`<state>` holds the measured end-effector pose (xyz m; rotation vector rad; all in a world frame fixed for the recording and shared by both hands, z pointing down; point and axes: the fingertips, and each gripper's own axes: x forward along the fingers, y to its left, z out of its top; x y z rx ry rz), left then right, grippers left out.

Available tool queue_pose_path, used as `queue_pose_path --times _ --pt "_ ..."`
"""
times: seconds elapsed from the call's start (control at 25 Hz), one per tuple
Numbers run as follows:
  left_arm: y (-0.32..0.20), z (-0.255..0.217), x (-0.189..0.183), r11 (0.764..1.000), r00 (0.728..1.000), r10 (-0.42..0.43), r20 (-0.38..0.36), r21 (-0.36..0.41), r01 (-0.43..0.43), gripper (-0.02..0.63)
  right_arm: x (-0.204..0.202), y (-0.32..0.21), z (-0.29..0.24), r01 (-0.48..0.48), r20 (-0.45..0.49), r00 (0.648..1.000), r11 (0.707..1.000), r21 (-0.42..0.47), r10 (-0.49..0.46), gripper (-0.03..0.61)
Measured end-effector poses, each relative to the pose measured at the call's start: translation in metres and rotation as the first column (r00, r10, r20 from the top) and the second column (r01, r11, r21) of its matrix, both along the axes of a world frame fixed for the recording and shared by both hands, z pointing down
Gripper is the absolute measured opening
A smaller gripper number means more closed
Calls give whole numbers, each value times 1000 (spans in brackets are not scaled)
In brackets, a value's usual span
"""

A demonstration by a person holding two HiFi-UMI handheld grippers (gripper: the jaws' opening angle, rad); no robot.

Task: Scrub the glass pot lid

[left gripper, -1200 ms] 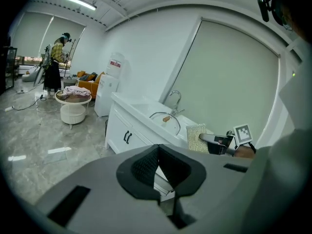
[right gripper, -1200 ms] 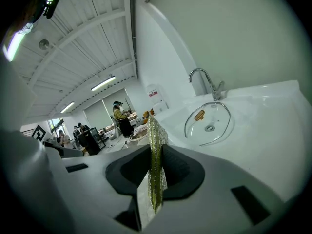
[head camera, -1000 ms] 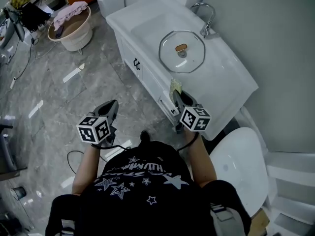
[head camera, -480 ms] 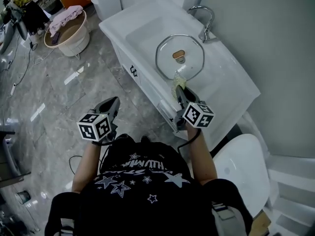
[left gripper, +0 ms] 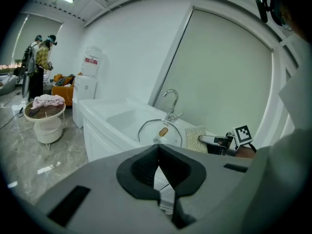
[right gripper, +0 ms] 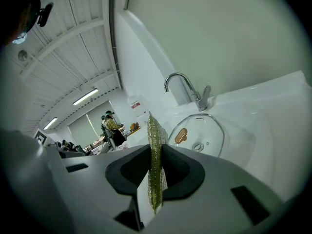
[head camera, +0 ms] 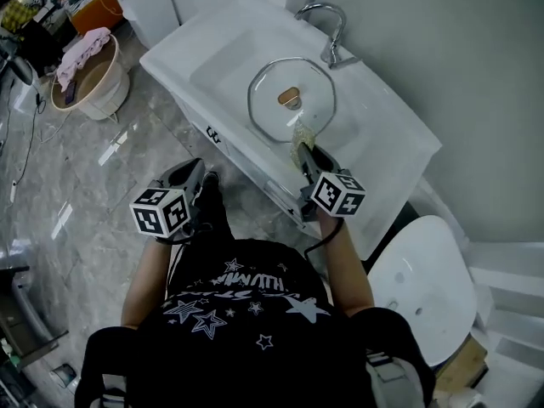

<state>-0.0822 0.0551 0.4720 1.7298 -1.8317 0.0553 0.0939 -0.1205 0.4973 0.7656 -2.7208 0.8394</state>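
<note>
While near the glass pot lid (head camera: 291,100), right gripper (head camera: 302,153) clamped on scouring pad (right gripper: 156,160); left gripper (left gripper: 157,172) closed, empty.

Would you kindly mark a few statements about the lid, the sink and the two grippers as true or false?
1. The glass pot lid lies in the sink. True.
2. The right gripper is empty. False: it is shut on a yellow-green scouring pad, held edge-on and pointing toward the lid.
3. The left gripper grips the lid's knob. False: its fingers are together on nothing, and it is held over the floor, apart from the sink.
4. The faucet stands beyond the lid, on the side away from the person. True.
</note>
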Motion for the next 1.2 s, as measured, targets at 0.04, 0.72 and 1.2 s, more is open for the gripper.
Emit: queue_pose_path --times 0.04,0.72,1.2 --pt "-10 0 -4 1000 1000 23 3 5 -23 8 -1 -5 1 -17 -3 1000 1000 1 17 67" --pt "-174 -10 -94 930 931 365 -26 55 -363 8 -42 -83 -12 -312 -103 943 949 52 316 67" --pt "-255 -12 -145 876 877 480 -24 61 -478 8 -108 -144 -18 -339 -169 919 932 128 357 67"
